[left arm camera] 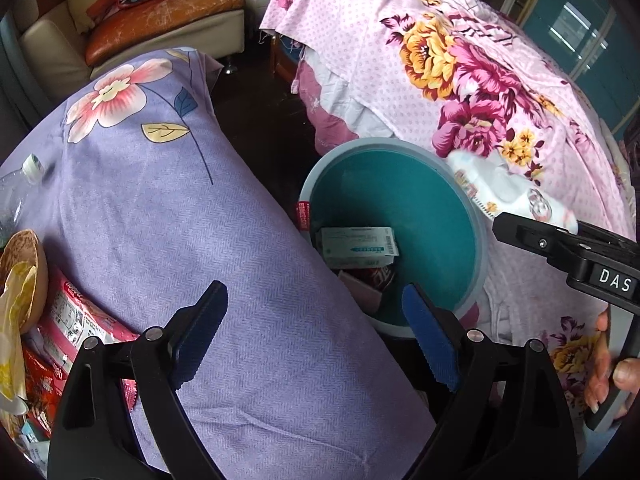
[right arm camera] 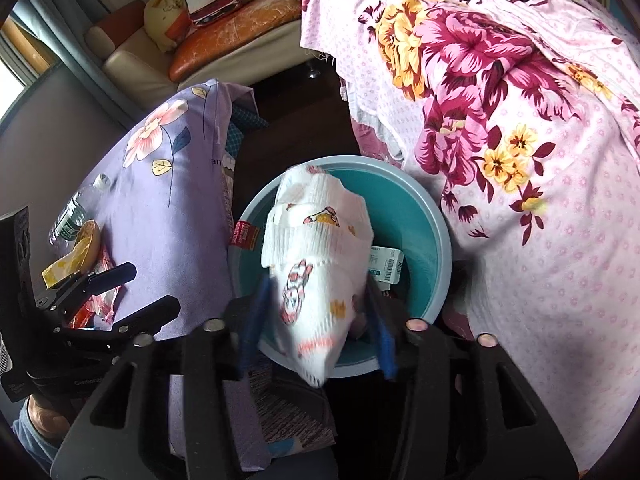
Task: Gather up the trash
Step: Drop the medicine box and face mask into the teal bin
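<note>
The soft, light diaper [right arm camera: 320, 264] hangs over the teal bin [right arm camera: 432, 216] between the right gripper [right arm camera: 316, 344]'s spread jaws, probably best pinched at its folded middle.

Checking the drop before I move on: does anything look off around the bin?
The white printed wrapper sits between the right gripper jaws above the teal bin, blurred as if slipping free. Otherwise nothing odd: a small carton lies inside.
</note>
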The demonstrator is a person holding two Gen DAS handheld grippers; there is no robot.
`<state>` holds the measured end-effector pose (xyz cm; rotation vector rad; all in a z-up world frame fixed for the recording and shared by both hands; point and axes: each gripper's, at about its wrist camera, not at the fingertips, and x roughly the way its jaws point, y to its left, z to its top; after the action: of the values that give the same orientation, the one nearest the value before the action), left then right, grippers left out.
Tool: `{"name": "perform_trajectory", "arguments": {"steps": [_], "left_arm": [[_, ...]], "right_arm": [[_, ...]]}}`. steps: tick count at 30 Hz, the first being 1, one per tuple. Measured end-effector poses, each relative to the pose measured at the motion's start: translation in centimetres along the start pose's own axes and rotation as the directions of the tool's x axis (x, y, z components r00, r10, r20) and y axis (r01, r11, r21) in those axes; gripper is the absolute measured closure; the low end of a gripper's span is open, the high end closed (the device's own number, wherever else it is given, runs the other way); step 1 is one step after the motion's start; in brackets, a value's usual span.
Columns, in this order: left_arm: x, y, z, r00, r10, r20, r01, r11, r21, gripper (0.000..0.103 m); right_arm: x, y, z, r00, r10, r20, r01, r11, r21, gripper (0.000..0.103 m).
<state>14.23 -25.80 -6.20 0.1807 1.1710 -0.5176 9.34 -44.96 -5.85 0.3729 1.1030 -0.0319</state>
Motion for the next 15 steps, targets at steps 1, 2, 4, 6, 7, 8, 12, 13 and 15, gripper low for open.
{"name": "perform_trajectory", "arguments": {"steps": [1,2,4,6,7,8,12,13,15], "left_arm": [[-0.2,0.2,-0.2,1.0,0.001,0.003,-0.001,1.0,-0.003,0.014],[-0.3,0.3,-0.3,1.0,0.003,0.005,-0.003,1.0,-0.006,0.014],[-0.7,0.7,-0.6,1.0,-0.001,0.006,0.001,1.0,-0.014,0.014],[-1.0,1.1,-1.0,1.0,-0.004,0.009,0.004,1.0,-0.021,0.014],[-1.2,1.2,-1.2,1.0,-0.004,0.011,0.004,1.0,-0.025,0.014],[-1.5,1.4,-1.5,1.0,-0.004,0.012,0.004,1.0,-0.028,0.014],[-2.4,2.3,-2.7,1.0,-0.008,0.019,0.009,0.999,-0.047,0.013],[-2.7,2.5,-3.0,1.0,-0.007,0.02,0.008,0.999,-0.052,0.013],[-3.1,3.1,-3.7,1.0,-0.003,0.022,0.004,0.998,-0.062,0.013]], "right_arm": [[0.0,0.1,0.0,1.0,-0.002,0.002,0.002,1.0,-0.002,0.044],[0.0,0.3,0.0,1.0,-0.003,0.001,0.003,1.0,-0.003,0.043],[-0.1,0.5,0.0,1.0,-0.002,-0.003,0.002,1.0,0.004,0.037],[-0.1,0.9,0.0,1.0,-0.008,-0.005,0.008,1.0,0.002,0.036],[-0.2,1.1,-0.1,1.0,-0.009,-0.008,0.009,1.0,0.001,0.034],[-0.2,1.2,-0.1,1.0,-0.009,-0.011,0.009,1.0,0.001,0.032],[-0.4,2.4,-0.5,1.0,-0.014,-0.016,0.014,1.0,-0.014,0.031],[-0.5,2.8,-0.6,1.0,-0.014,-0.015,0.014,1.0,-0.018,0.031],[-0.6,3.4,-0.9,1.0,-0.016,-0.014,0.016,1.0,-0.025,0.031]]}}
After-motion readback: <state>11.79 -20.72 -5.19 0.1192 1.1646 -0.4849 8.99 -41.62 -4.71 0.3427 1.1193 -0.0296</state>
